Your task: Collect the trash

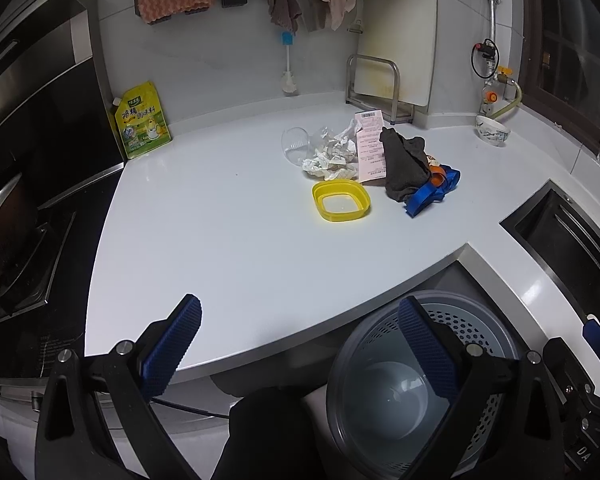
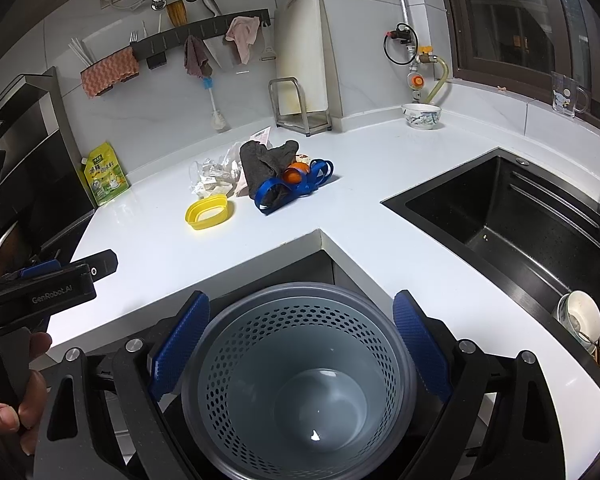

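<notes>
While both views face the same white desk [image 1: 228, 216], each shows things the other lacks. The trash lies in a cluster toward the back of the desk: crumpled paper [image 1: 332, 152], a clear plastic cup [image 1: 294, 146] on its side, a pink receipt [image 1: 370, 148], a dark grey cloth [image 1: 404, 164] draped over a blue ribbon [image 1: 432, 194] and something orange [image 2: 293, 174], with a yellow lid [image 1: 341, 200] just in front. The left view shows the cup plainly; the right view hides it behind the paper. The right view alone shows the black sink [image 2: 512, 216] in full and a bowl [image 2: 580, 316] inside it. The left hand-held gripper [image 1: 300, 340] is spread wide over the desk edge, holding nothing. The right hand-held gripper [image 2: 300, 344] is also wide, above a grey perforated bin [image 2: 300, 380] below the desk.
</notes>
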Available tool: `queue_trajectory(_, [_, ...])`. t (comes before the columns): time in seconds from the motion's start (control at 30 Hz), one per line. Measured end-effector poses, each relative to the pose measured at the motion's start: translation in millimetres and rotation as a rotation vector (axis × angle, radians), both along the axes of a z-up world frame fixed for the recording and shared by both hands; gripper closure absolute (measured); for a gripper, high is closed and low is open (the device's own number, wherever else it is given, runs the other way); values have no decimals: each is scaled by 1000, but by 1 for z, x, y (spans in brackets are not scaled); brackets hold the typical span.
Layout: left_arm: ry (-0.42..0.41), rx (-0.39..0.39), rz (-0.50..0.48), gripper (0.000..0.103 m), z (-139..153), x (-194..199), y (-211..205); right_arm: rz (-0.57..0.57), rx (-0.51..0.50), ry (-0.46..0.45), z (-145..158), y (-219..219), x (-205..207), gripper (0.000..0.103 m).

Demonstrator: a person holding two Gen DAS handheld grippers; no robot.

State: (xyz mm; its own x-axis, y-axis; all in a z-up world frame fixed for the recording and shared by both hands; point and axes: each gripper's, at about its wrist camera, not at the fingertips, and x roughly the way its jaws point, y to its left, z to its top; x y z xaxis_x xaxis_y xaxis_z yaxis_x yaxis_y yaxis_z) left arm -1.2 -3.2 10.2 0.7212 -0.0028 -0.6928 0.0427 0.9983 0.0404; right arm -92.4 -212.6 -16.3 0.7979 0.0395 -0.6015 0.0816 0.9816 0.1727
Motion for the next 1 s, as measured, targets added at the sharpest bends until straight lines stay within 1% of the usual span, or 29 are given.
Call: queue_trajectory(1.0, [-6,1,-7,6,1,-4,-2,5,0,1,-4,4,2,14])
